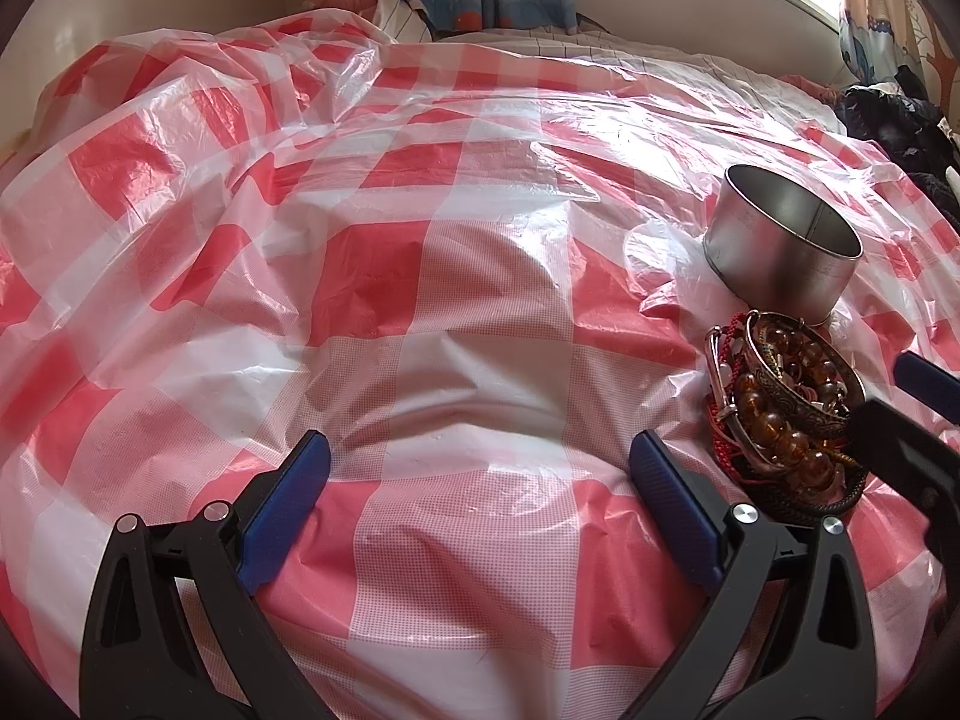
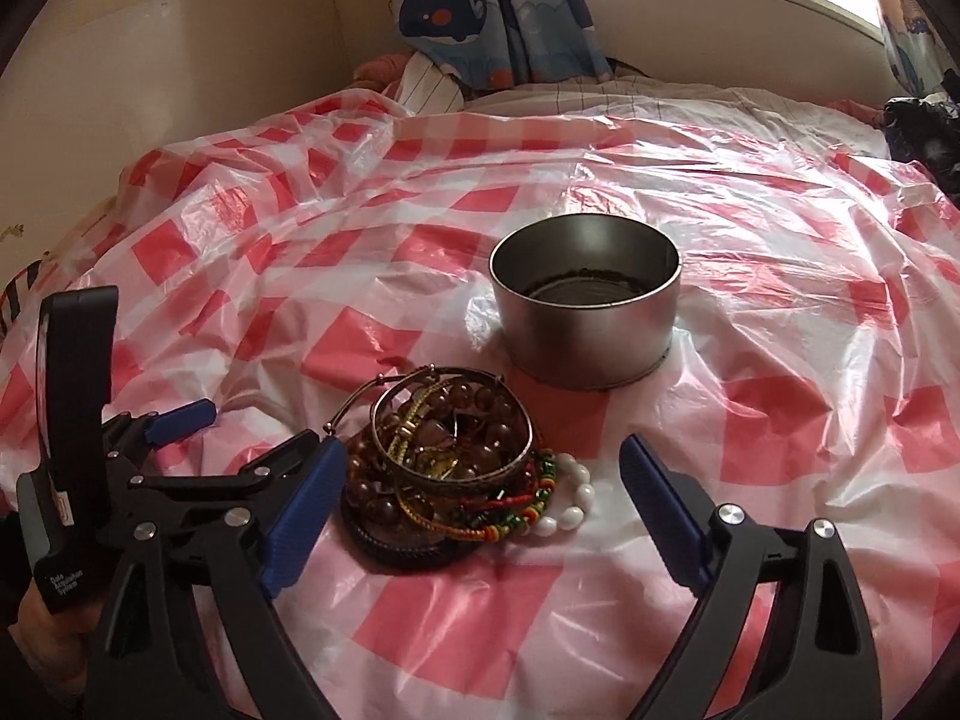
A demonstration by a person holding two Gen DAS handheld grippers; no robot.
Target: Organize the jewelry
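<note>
Two low wrist views over my checkered plastic sheet, both facing the far curtain.

My left camera sits close above the sheet, with the bracelet pile and metal tin at its right edge. My right camera centres the same pile and tin, near.

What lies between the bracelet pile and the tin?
Nothing but a short stretch of checkered plastic sheet separates the bracelet pile from the tin, clearest in the right wrist view.
</note>
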